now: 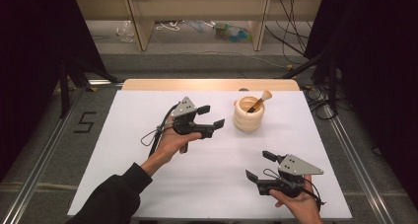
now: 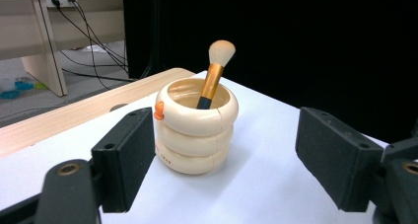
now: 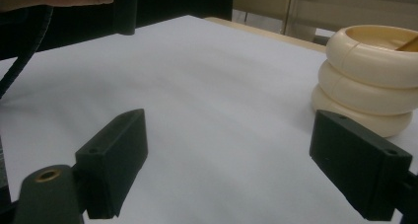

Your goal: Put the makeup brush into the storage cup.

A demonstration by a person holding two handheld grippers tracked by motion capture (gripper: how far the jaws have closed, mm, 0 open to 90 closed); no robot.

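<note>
On a white tabletop (image 1: 148, 184) toward its far right, a light makeup brush (image 2: 213, 76) leans in a slippery ringed cream holder (image 2: 196, 130), its gold ferrule the best grip, left gripper (image 1: 213, 116) and right gripper (image 1: 257, 166) both agape.

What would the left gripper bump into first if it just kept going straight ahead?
Most likely the cream ringed holder with the makeup brush standing in it: it sits between the open jaws of the left gripper, with bare white table before it.
</note>
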